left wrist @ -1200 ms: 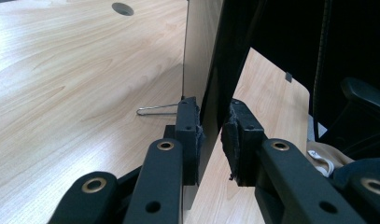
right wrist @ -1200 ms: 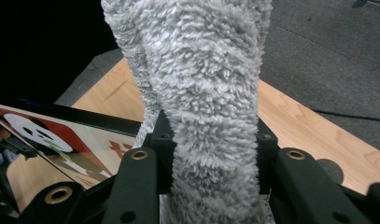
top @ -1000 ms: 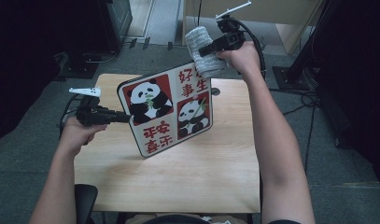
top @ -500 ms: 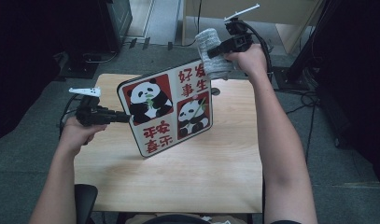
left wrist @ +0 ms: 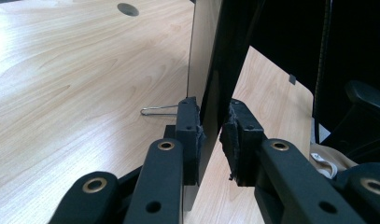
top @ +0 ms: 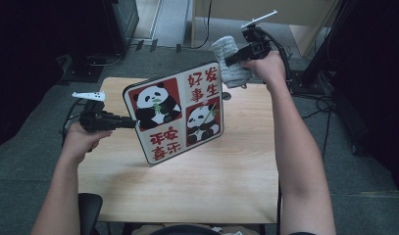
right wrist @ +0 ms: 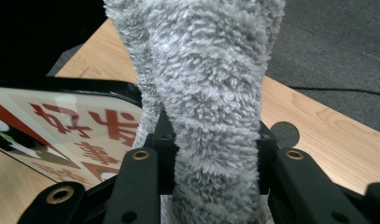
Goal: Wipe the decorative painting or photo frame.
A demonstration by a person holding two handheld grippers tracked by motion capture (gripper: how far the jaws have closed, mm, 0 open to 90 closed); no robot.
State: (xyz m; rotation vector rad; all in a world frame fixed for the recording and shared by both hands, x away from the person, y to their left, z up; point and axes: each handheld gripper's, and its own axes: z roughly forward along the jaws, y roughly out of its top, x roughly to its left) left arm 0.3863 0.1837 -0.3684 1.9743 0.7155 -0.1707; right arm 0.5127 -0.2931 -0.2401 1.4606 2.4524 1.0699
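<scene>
A flat board point(top: 180, 112) printed with pandas and red characters stands tilted on the wooden table point(top: 197, 191). My left gripper point(top: 131, 122) is shut on its left edge. In the left gripper view the board's thin edge point(left wrist: 204, 56) runs up between the pads of that gripper point(left wrist: 211, 135). My right gripper point(top: 229, 61) is shut on a grey fluffy cloth point(top: 229, 73), held by the board's top right corner. In the right gripper view the cloth point(right wrist: 206, 70) bulges up between the jaws of that gripper point(right wrist: 211, 154), with the board point(right wrist: 85, 126) below left.
A round cable hole point(top: 227, 95) sits in the table behind the board. A wire stand point(left wrist: 157, 110) lies on the table at the board's foot. A black chair point(left wrist: 360, 107) stands at the near edge. Dark equipment and cables point(top: 314, 98) surround the table.
My right gripper has carried the cloth a little to the right, along the board's top right corner. The board and my left gripper have stayed put.
</scene>
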